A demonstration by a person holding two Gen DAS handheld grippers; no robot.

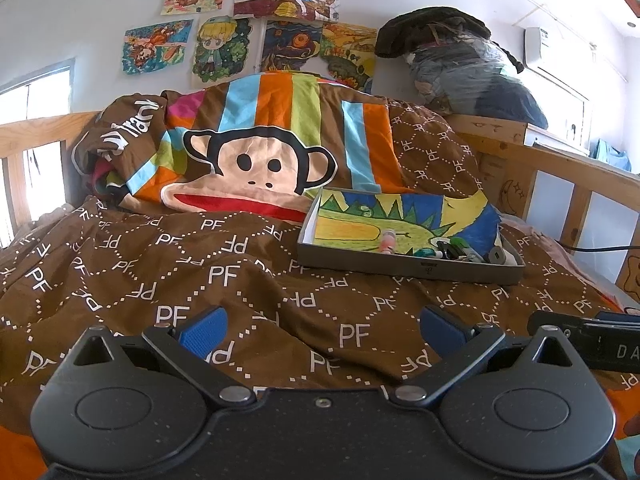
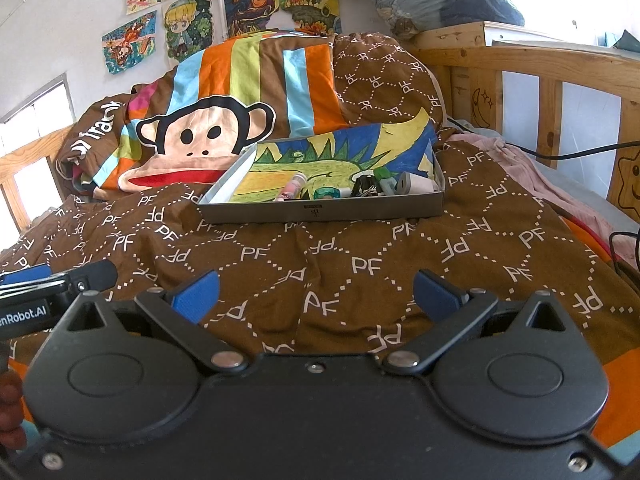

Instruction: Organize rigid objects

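Both tools (image 1: 322, 330) (image 2: 316, 294) wide, empty; tray (image 2: 320, 210) contents jumbled, partly hidden behind its wall.

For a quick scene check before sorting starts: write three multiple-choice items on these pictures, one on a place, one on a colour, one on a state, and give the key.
1. Where do the small rigid objects lie?
A. Loose on the blanket
B. In the grey tray, at its near right end
C. On the wooden rail

2. What colour are the pads of the right tool?
A. Blue
B. Red
C. White

3. How does the left tool stand?
A. Shut on a pen
B. Shut on nothing
C. Open, holding nothing

Key: 1 B, they crowd the near right corner of the grey tray; 2 A, both pads show blue; 3 C, its fingers stand wide apart over the brown blanket.
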